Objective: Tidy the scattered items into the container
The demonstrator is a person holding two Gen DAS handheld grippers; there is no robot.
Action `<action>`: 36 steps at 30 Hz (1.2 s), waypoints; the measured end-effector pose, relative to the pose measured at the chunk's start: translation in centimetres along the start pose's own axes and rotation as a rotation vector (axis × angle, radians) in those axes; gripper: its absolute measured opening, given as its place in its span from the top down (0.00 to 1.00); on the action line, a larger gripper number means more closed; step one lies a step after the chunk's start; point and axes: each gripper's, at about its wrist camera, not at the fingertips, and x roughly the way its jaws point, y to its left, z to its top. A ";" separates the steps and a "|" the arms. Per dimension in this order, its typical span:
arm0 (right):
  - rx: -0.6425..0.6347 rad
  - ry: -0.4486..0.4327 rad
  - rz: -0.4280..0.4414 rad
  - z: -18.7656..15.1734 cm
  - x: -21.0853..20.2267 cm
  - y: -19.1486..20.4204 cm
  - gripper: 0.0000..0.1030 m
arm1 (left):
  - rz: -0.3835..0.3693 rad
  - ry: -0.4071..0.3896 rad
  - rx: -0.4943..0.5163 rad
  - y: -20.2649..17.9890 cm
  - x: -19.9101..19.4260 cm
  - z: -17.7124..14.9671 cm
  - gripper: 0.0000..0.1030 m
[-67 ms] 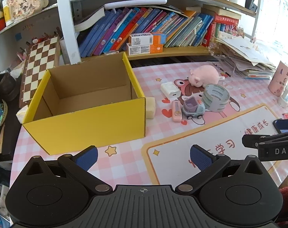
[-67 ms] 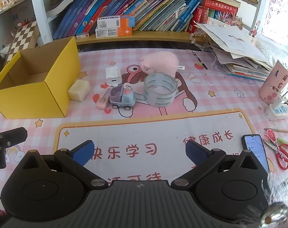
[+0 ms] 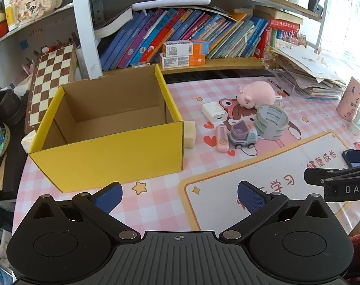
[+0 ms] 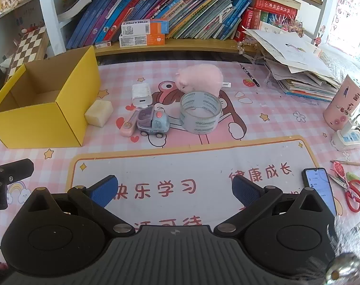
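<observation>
My left gripper [image 3: 180, 193] hangs over the near edge of the desk [image 3: 156, 204] with its blue fingers [image 3: 108, 196] spread wide and nothing between them. My right gripper [image 4: 174, 190] hovers the same way over the white panel of the desk mat [image 4: 203, 161], fingers [image 4: 245, 191] fully apart and bare. The yellow box [image 3: 108, 159] stands open-topped on the left side of the desk, with only bare cardboard showing inside. A pale foam block [image 4: 98, 112] sits touching its right wall. Further right, clustered together, lie 5 more things: a white charger [image 4: 142, 95], a pink eraser case [image 4: 126, 128], a toy truck [image 4: 152, 122], a roll of clear tape [image 4: 201, 111] and, just behind the tape, a pink plush pig [image 4: 200, 78]. A phone [image 4: 319, 187] lies well apart at the right.
</observation>
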 end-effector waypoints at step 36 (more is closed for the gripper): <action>-0.008 -0.008 0.006 0.3 0.1 0.3 0.00 | -0.004 0.013 -0.011 0.9 0.3 -0.1 0.00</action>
